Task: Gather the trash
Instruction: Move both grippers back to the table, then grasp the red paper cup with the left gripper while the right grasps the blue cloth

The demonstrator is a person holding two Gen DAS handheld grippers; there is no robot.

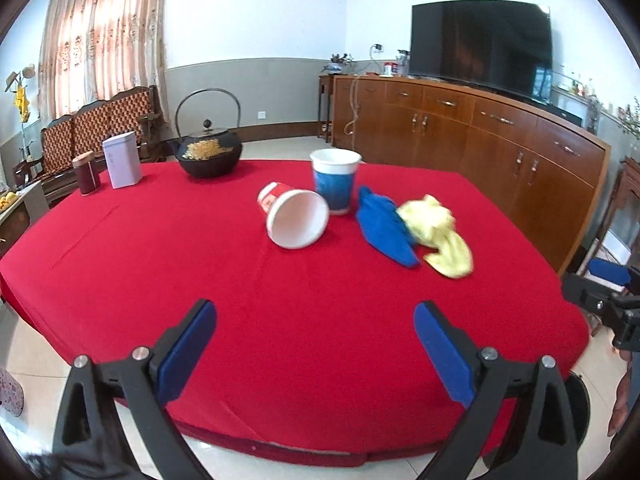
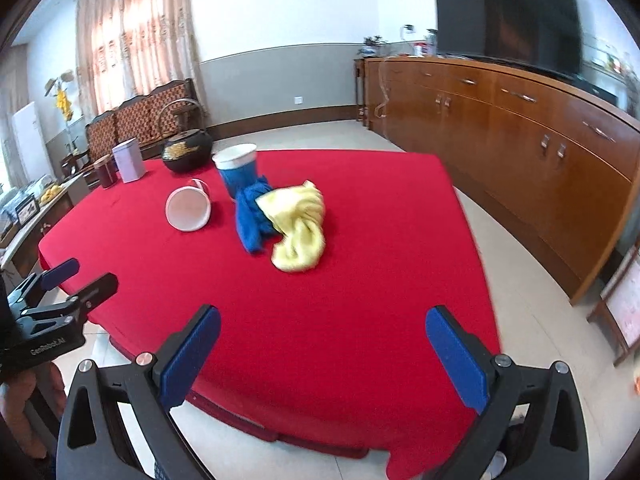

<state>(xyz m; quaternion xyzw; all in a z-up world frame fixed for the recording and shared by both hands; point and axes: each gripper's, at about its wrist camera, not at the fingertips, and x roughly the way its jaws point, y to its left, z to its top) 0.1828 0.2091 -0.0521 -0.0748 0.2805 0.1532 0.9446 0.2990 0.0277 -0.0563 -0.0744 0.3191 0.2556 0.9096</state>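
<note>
On the red tablecloth (image 1: 160,264) a red-and-white paper cup (image 1: 294,216) (image 2: 188,208) lies on its side, its mouth toward me. Behind it a blue-and-white paper cup (image 1: 335,180) (image 2: 238,172) stands upright. To their right lie a crumpled blue cloth (image 1: 384,228) (image 2: 250,216) and a yellow cloth (image 1: 438,232) (image 2: 298,228), touching each other. My left gripper (image 1: 315,320) is open over the table's near edge, holding nothing. My right gripper (image 2: 323,326) is open too, well short of the cloths. The left gripper (image 2: 76,280) also shows at the right wrist view's left edge.
At the table's far left stand a black iron teapot (image 1: 208,152), a pale tin (image 1: 122,164) and a dark red canister (image 1: 87,172). A long wooden sideboard (image 1: 500,140) with a television (image 1: 480,44) runs along the right wall. A wooden bench (image 1: 100,128) stands behind the table.
</note>
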